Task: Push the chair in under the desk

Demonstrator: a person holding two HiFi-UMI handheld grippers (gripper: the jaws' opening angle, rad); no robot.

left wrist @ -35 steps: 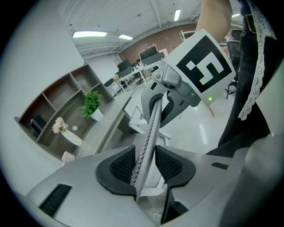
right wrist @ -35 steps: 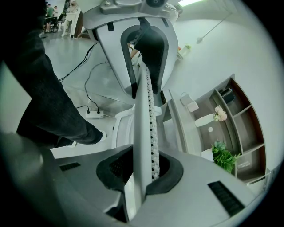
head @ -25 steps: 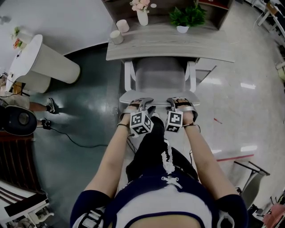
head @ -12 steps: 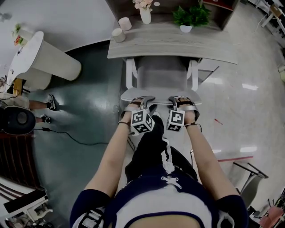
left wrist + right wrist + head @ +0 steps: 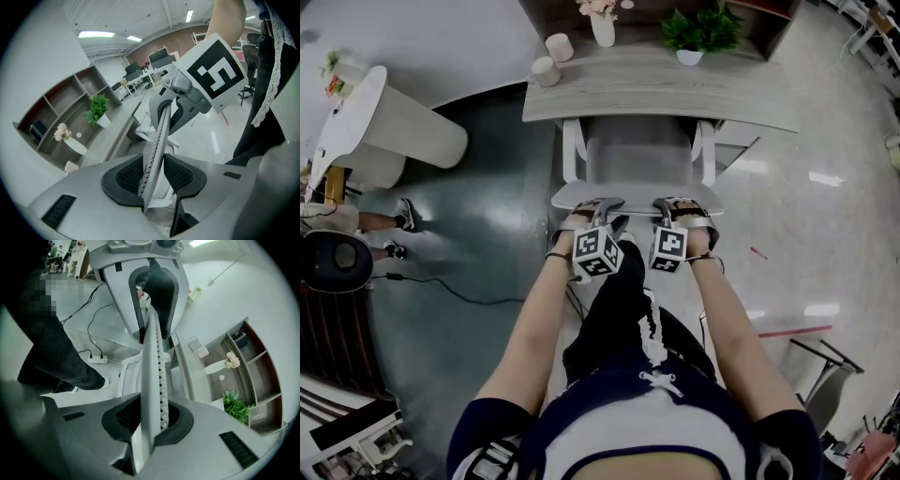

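Note:
A grey chair with white armrests (image 5: 570, 150) stands with its seat (image 5: 636, 155) partly under the wooden desk (image 5: 656, 89). The thin top edge of the chair back (image 5: 635, 196) runs across just in front of me. My left gripper (image 5: 595, 211) is shut on that edge left of the middle, and my right gripper (image 5: 670, 208) is shut on it right of the middle. In the left gripper view the perforated chair back (image 5: 157, 140) stands between the dark pads of the left gripper (image 5: 154, 176). In the right gripper view the chair back (image 5: 152, 362) is clamped in the right gripper (image 5: 150, 418).
On the desk stand a white vase of pink flowers (image 5: 601, 28), a potted plant (image 5: 694, 33) and two small pale cylinders (image 5: 546, 70), with shelves behind. A white pedestal table (image 5: 384, 131) is at the left. A cable (image 5: 459, 291) crosses the floor, and a dark frame (image 5: 825, 361) stands at the right.
The view has shifted slightly. Both grippers keep their hold on the chair back, and the chair shows no clear move toward the desk.

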